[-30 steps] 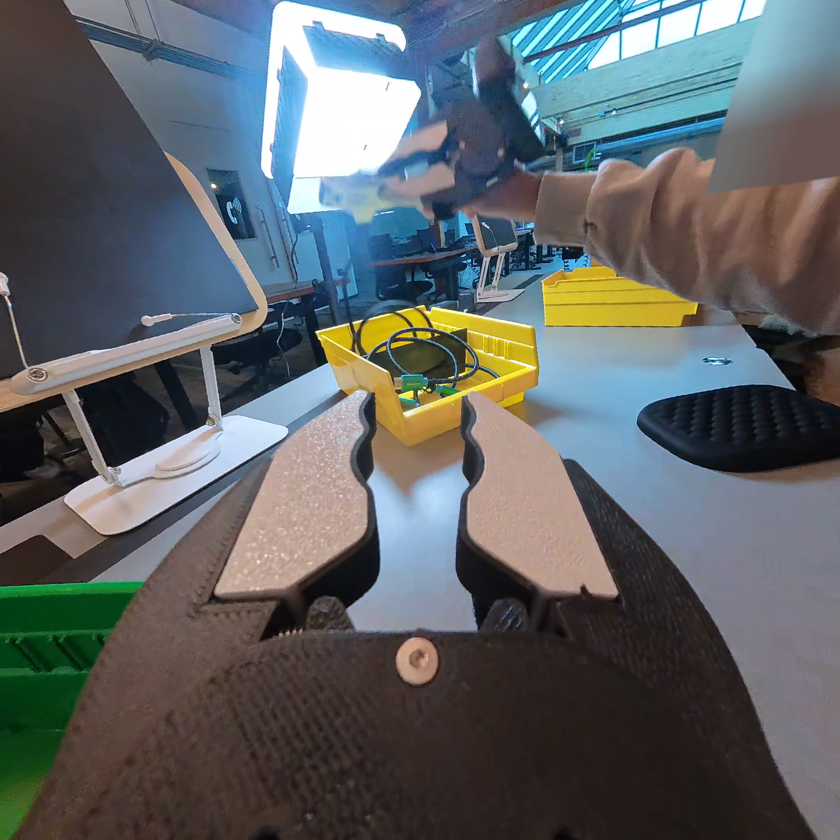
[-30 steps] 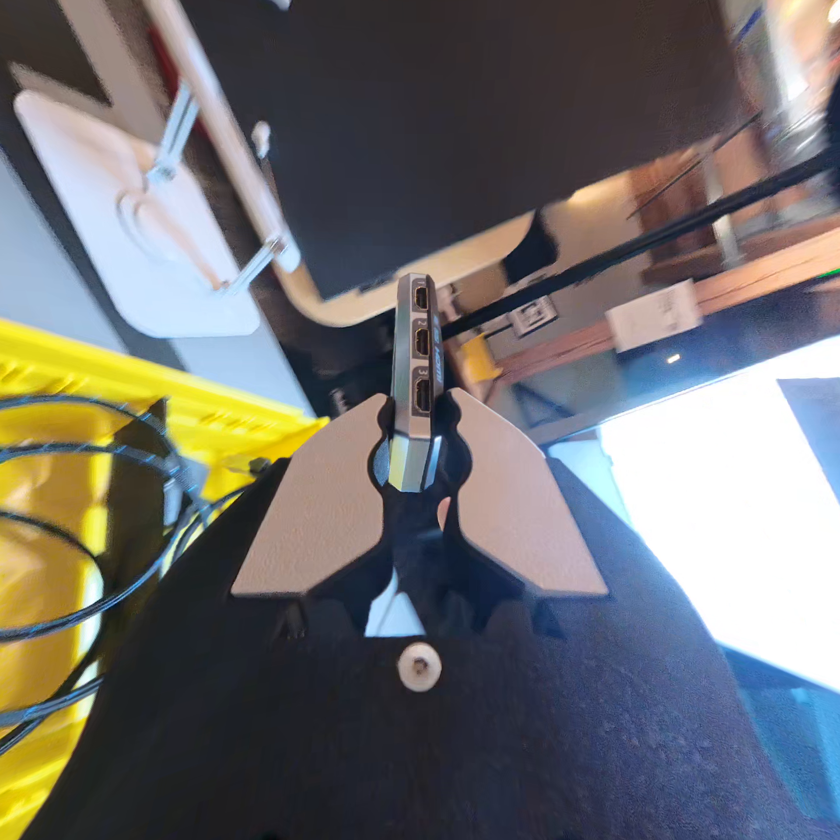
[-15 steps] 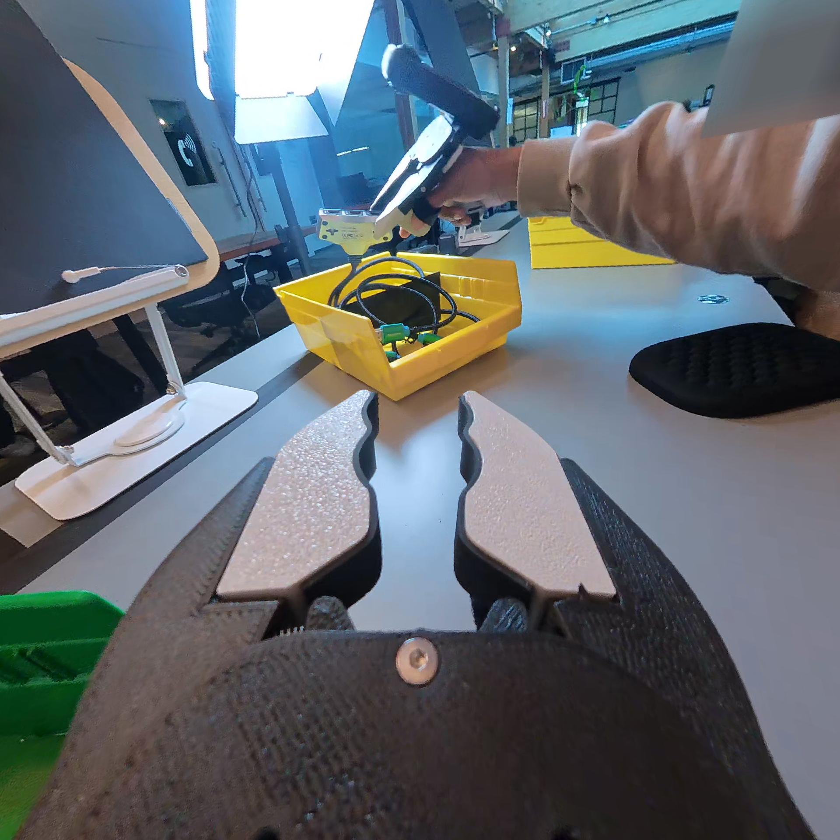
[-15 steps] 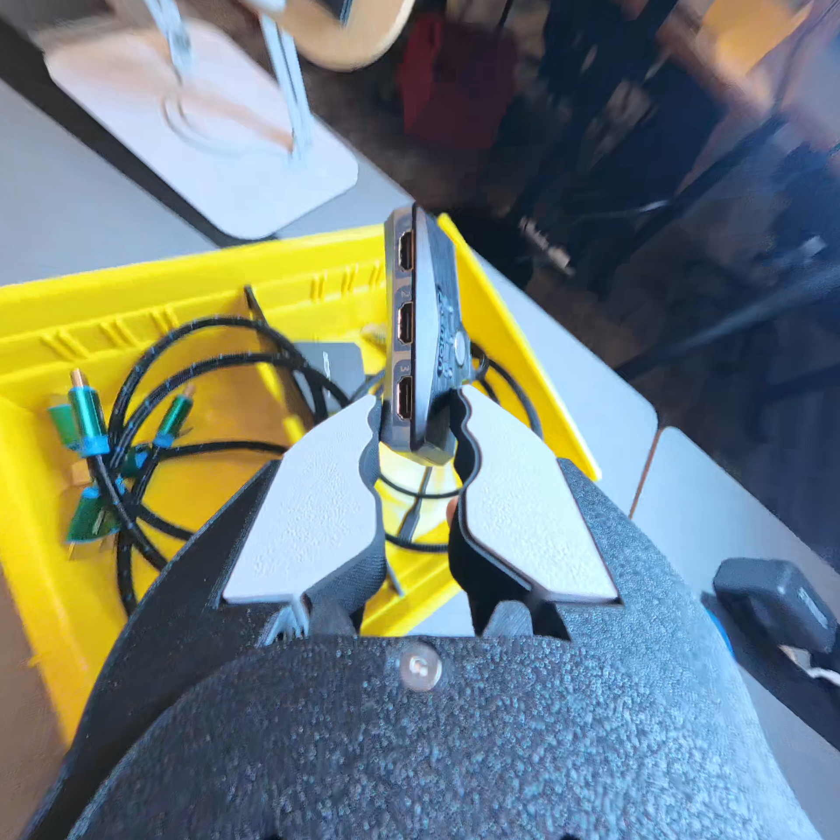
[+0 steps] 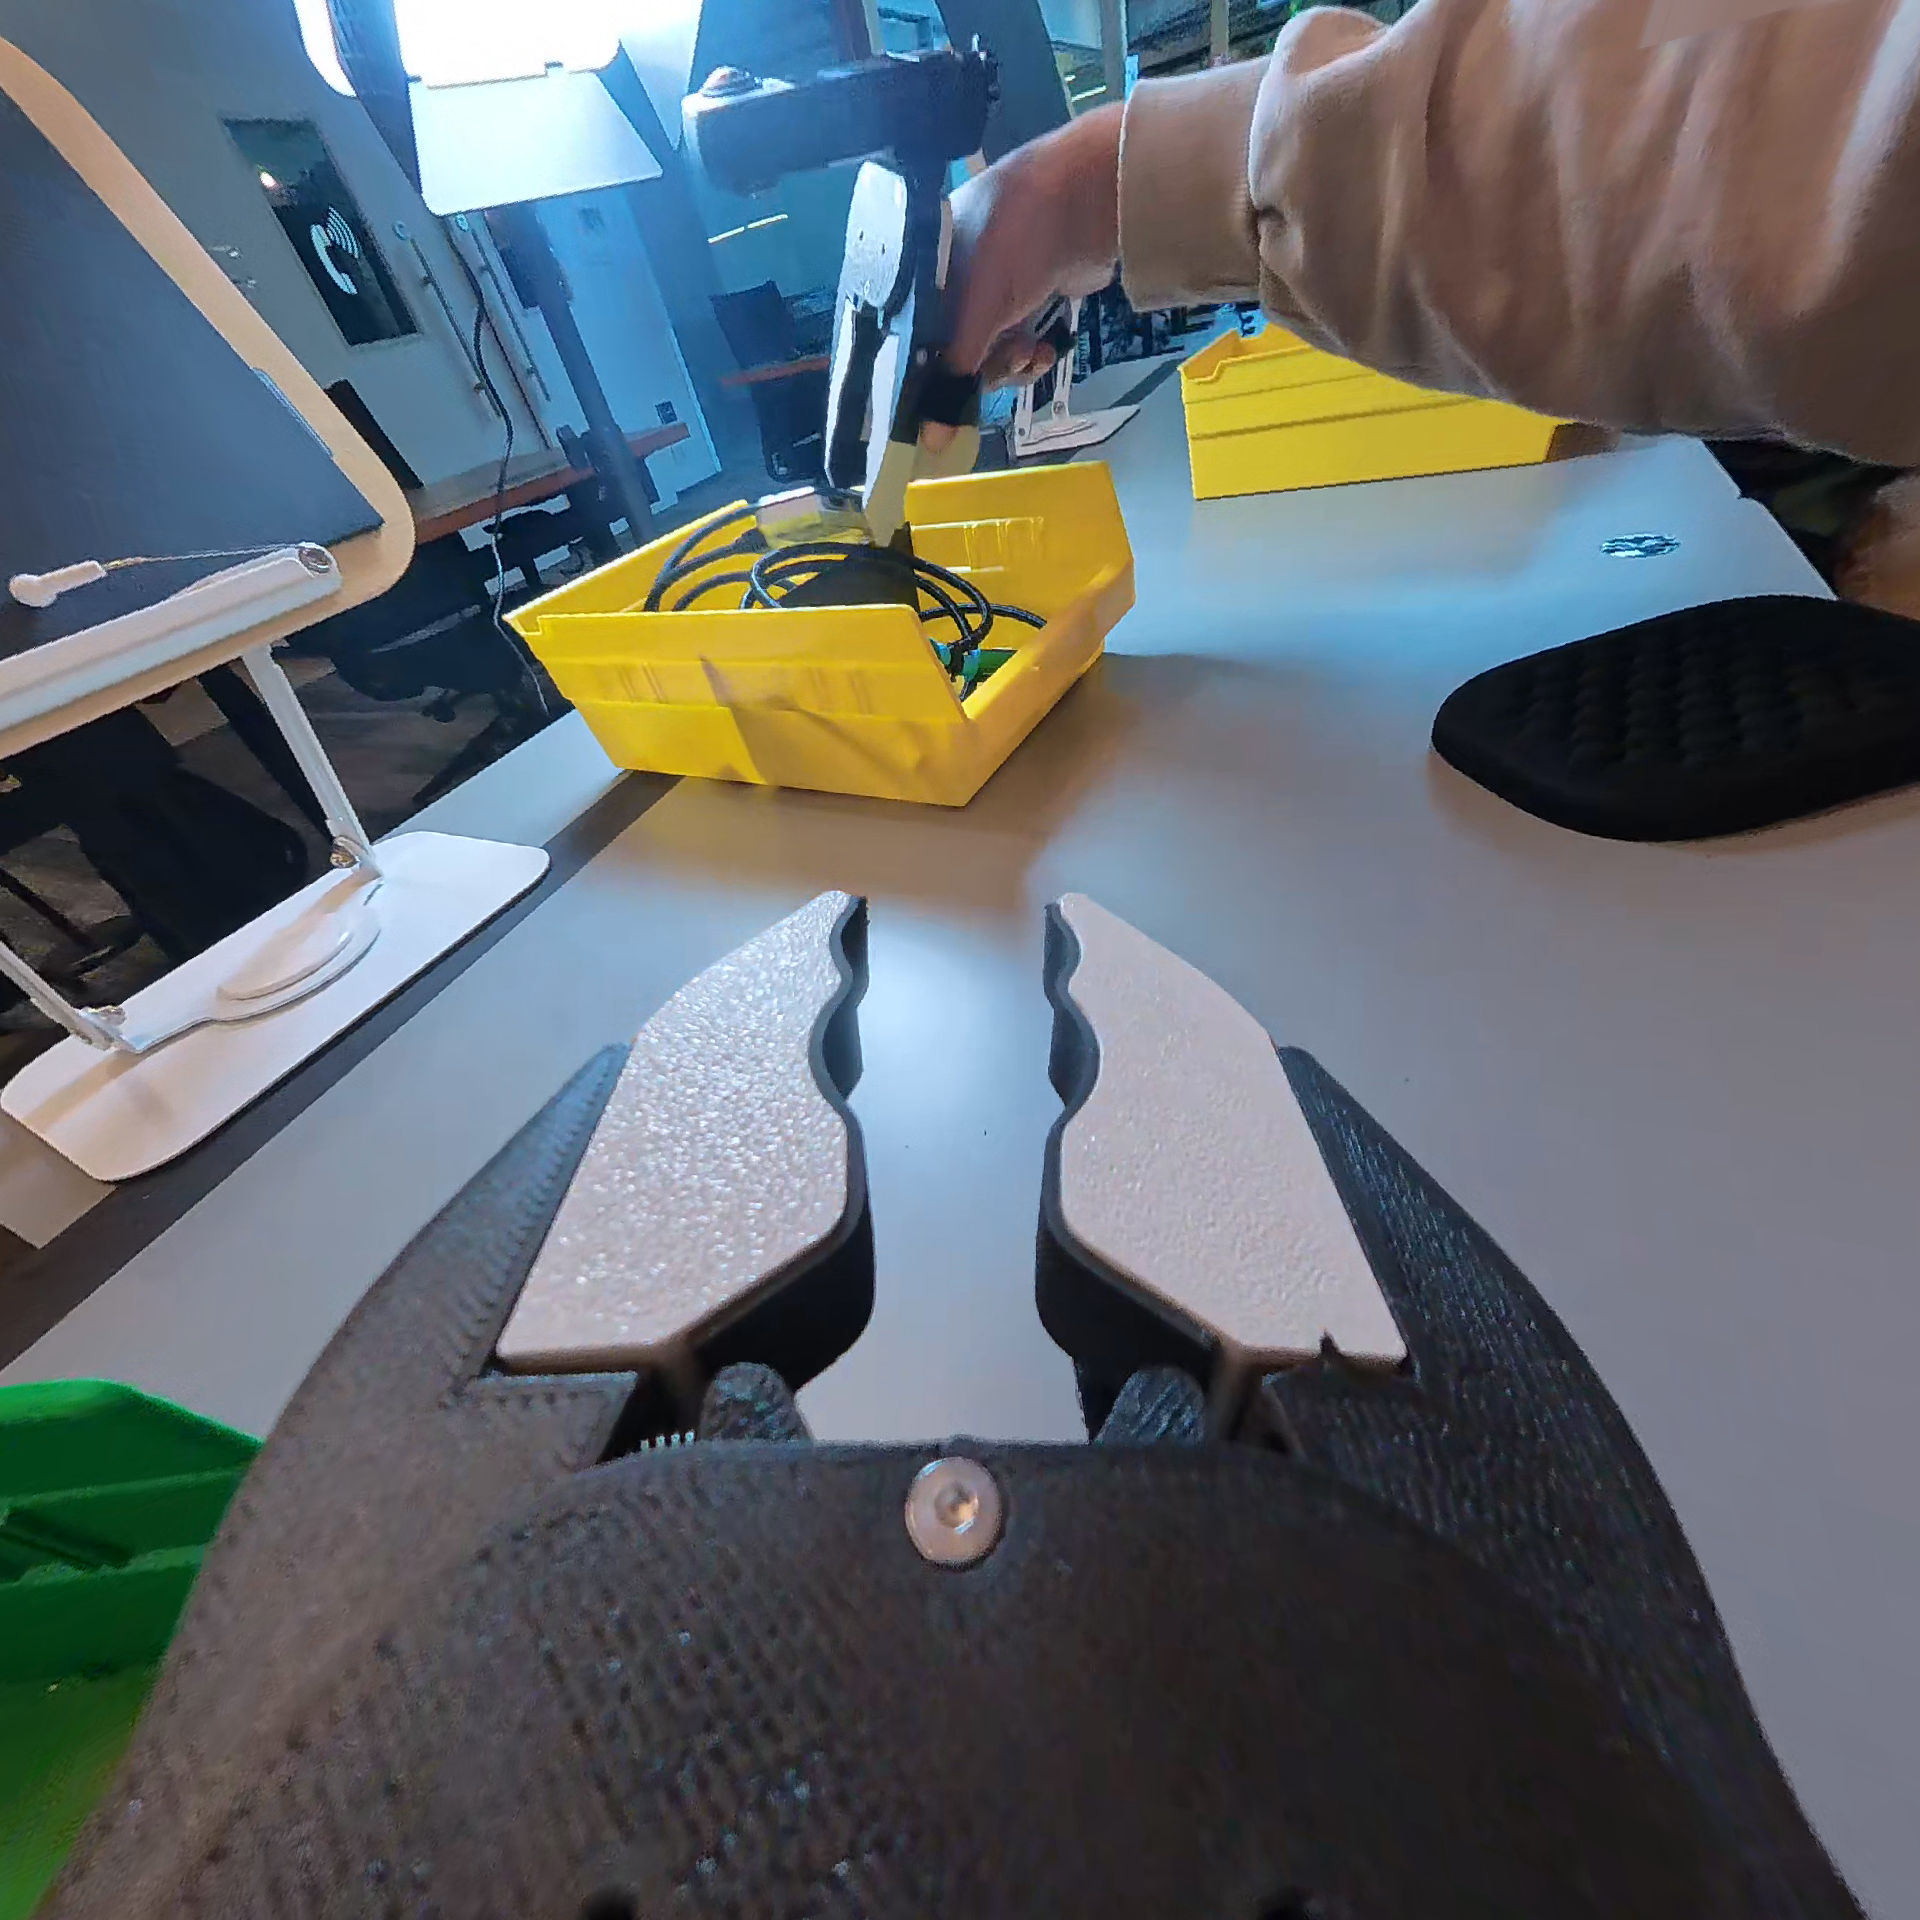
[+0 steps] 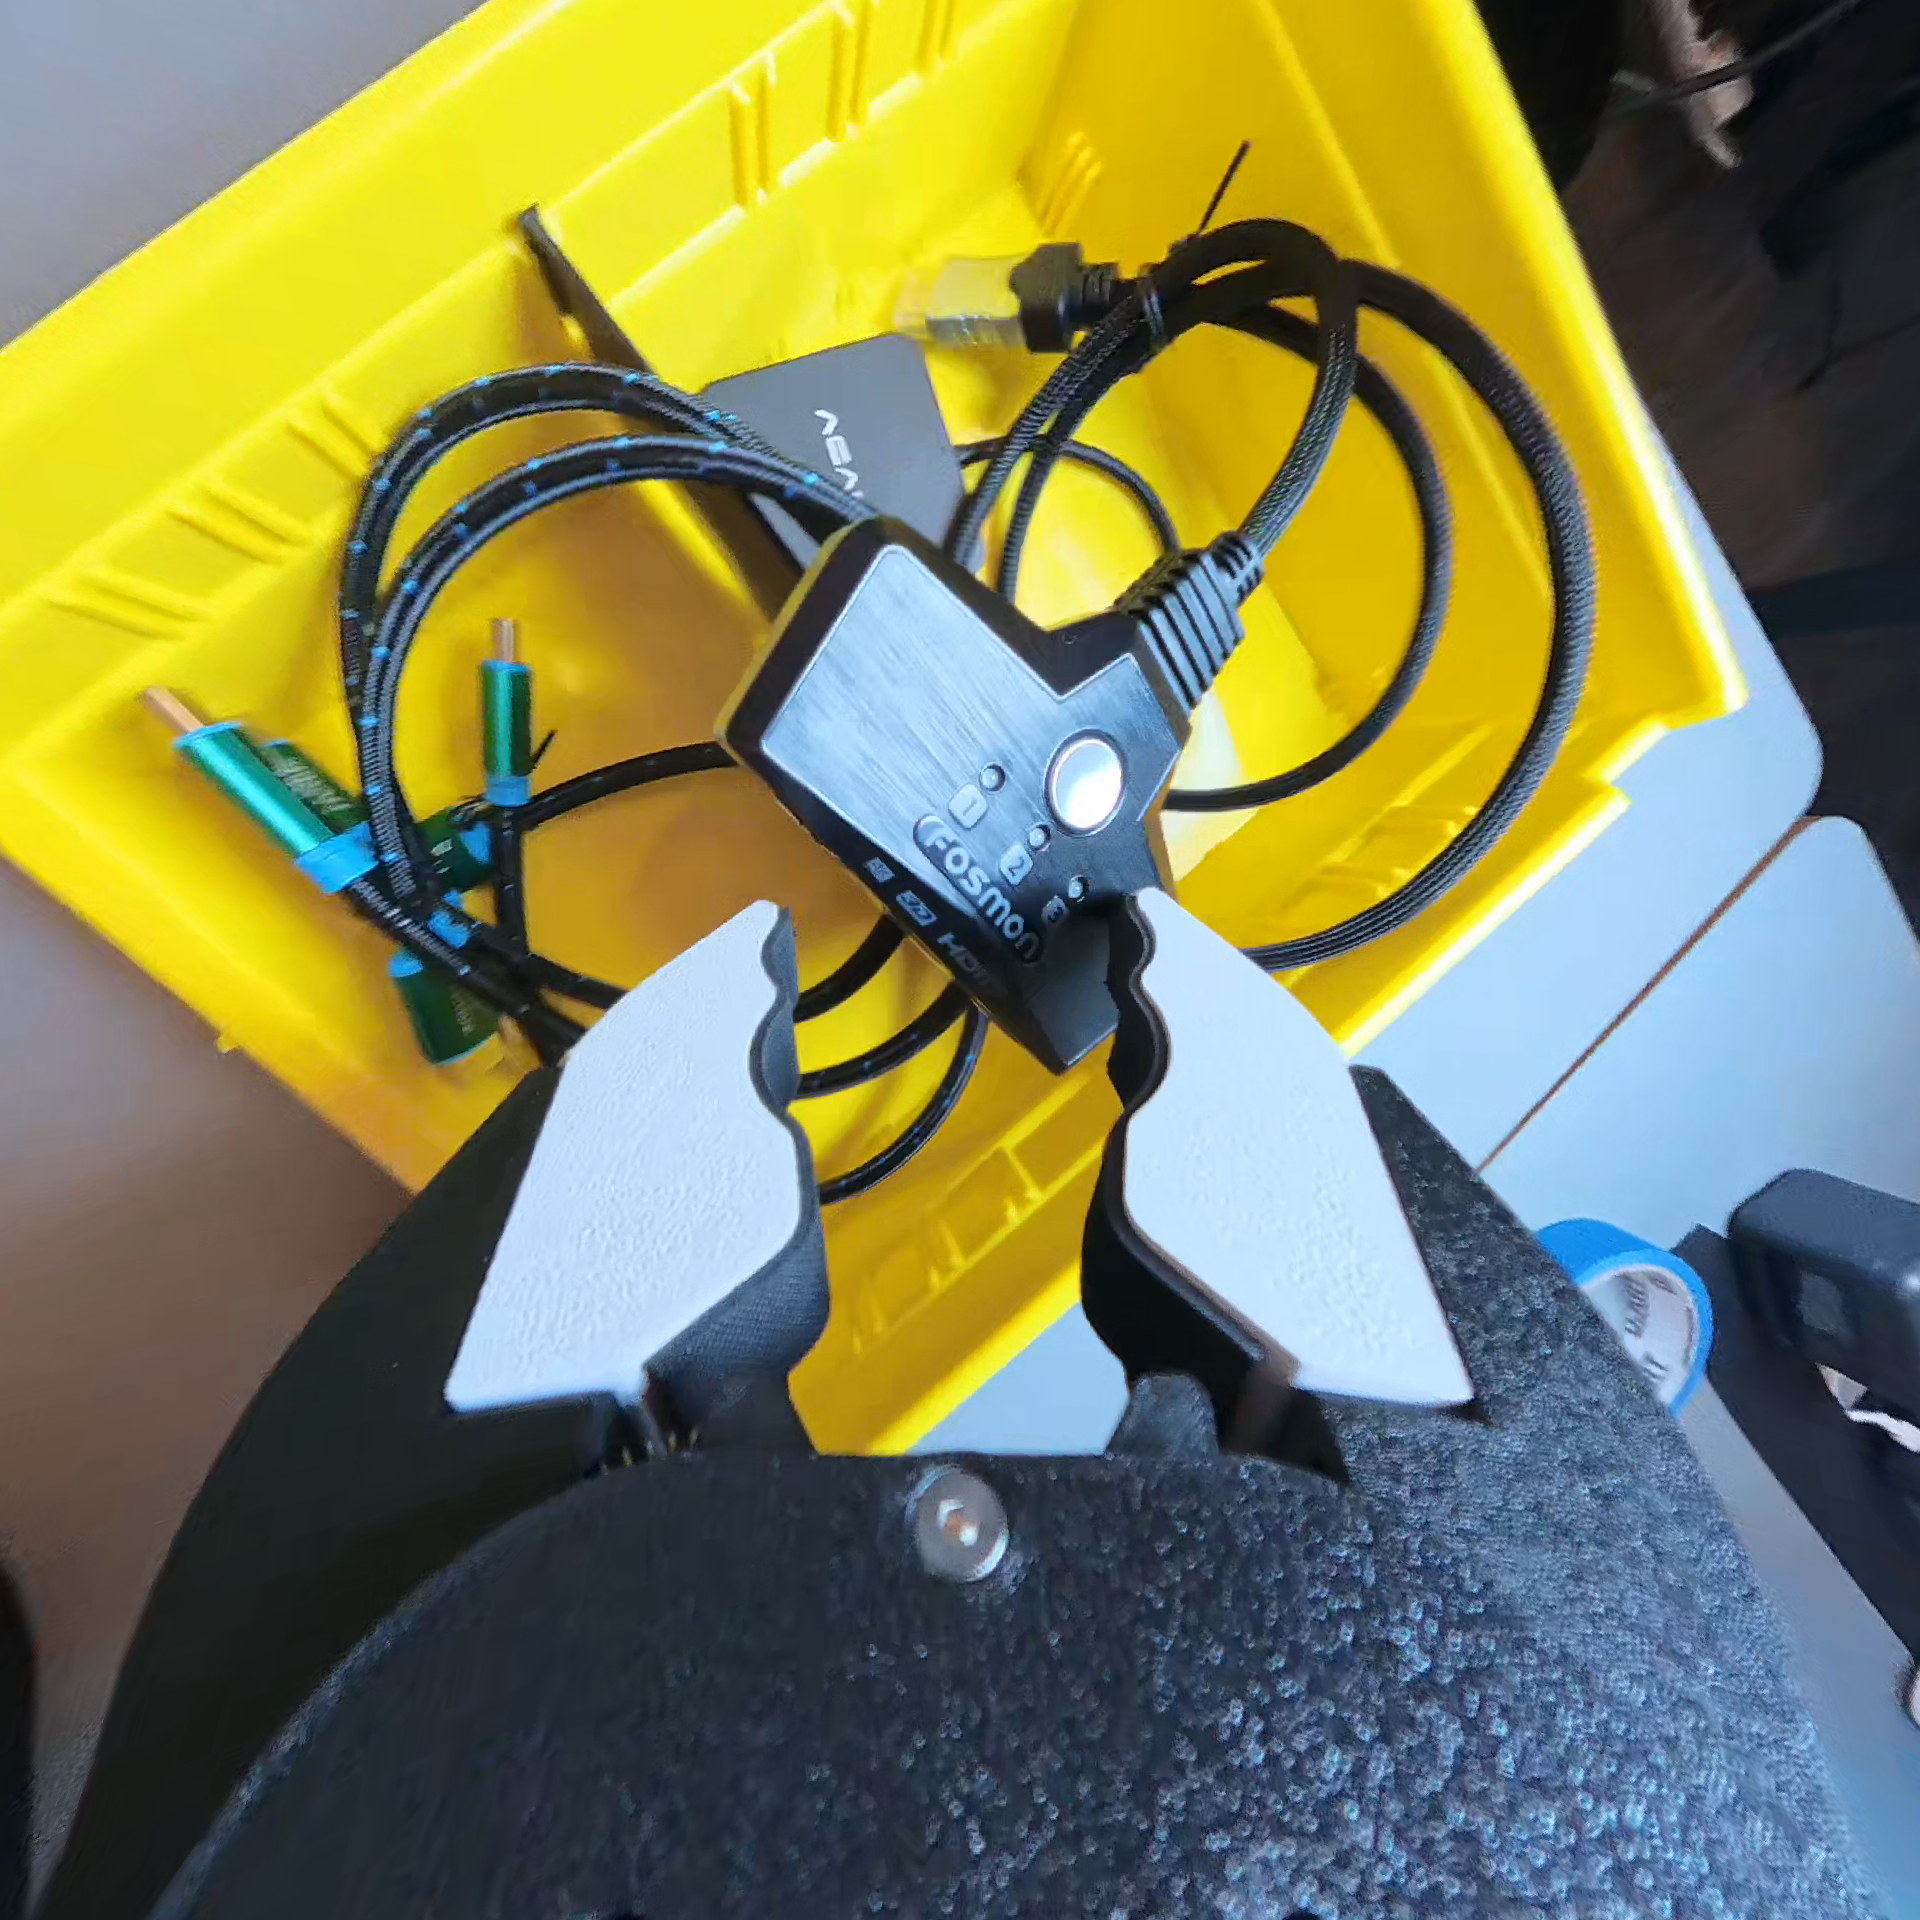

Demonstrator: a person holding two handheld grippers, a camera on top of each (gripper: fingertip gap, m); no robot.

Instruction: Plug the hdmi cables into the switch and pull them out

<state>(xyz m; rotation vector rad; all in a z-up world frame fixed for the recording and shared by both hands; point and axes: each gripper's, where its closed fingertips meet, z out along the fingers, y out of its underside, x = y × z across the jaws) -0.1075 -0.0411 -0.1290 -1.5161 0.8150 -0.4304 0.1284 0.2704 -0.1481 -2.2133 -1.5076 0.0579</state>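
The right gripper (image 6: pixel 956 925) is poised over the yellow bin (image 6: pixel 1226 114), fingers spread apart; the switch (image 6: pixel 956 769) lies tilted in the bin's middle, its near corner touching the right finger (image 6: pixel 1247 1122), while the left finger (image 6: pixel 644 1122) stands clear of it, so nothing is clamped. The switch's own black lead (image 6: pixel 1455 520) loops along the far side of the bin. The braided HDMI cables (image 6: pixel 436 499) lie coiled in the left part of the bin, their green plugs (image 6: pixel 270 800) unplugged and bunched toward the left wall. A flat black box (image 6: pixel 842 426) lies under the switch. A roll of blue tape (image 6: pixel 1631 1309) sits right of the bin, outside it. The left gripper (image 5: pixel 951 935) is held low over the grey table (image 5: pixel 1351 987) on the near side of the bin (image 5: pixel 831 686), fingers apart and empty. A black pad (image 5: pixel 1704 707) lies right of the bin; a white stand (image 5: pixel 281 956) stands to its left.
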